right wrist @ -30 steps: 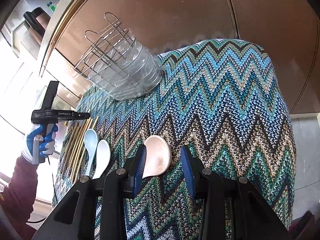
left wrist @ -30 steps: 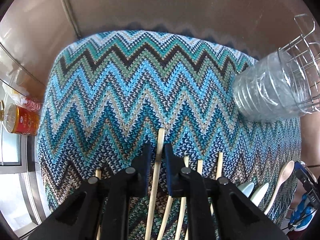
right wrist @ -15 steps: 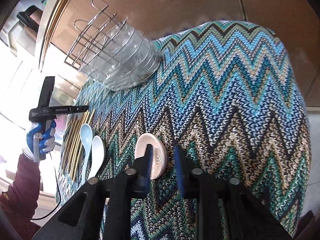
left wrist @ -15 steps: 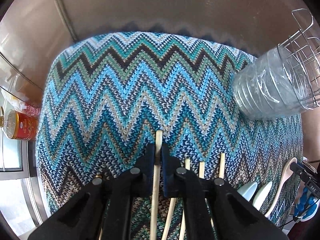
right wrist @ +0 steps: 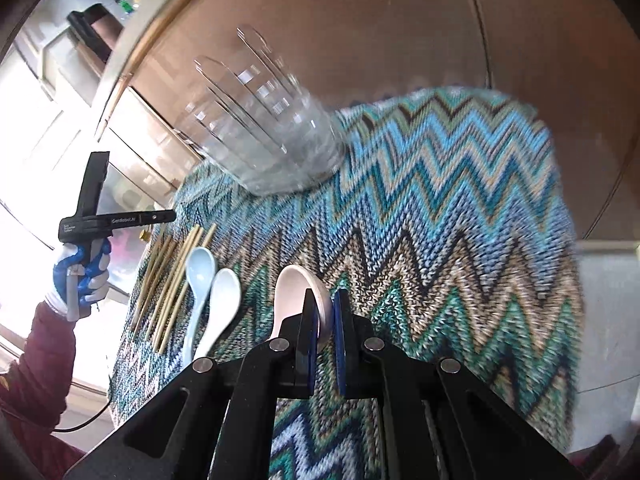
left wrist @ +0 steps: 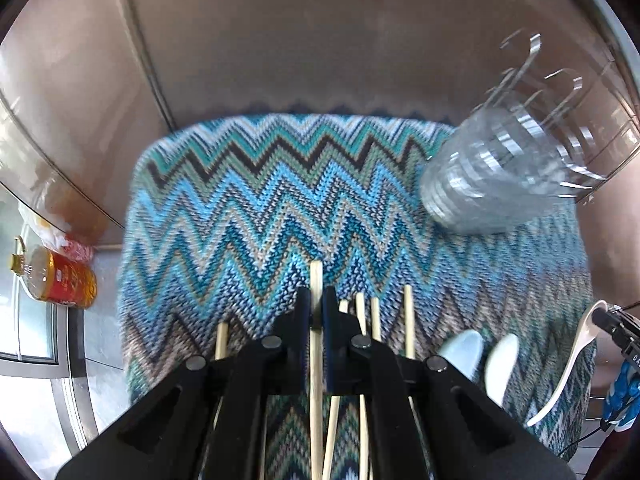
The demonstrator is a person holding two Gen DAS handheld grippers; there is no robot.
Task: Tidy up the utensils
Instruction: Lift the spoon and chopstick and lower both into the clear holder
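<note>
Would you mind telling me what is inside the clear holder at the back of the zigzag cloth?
The clear holder on the zigzag cloth looks empty through its blurred walls; its wire rack stands inside. Its bottom cannot be seen.

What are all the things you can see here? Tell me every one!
Chopstick: one, pale wood, pinched in the left gripper.
Other chopsticks: several, pale wood, lying side by side on the cloth.
Pink spoon: one, pinched in the right gripper.
Blue spoon: one, light blue, on the cloth beside the chopsticks.
White spoon: one, next to the blue spoon.
Holder: one, clear plastic in a wire frame, at the cloth's far edge.
Cloth: one, blue-green zigzag knit, under everything.
Bottle: one, amber with a red label, left of the cloth.
Left gripper: black, shut.
Right gripper: black, shut.
Gloved hand: blue and white glove, dark red sleeve.
</note>
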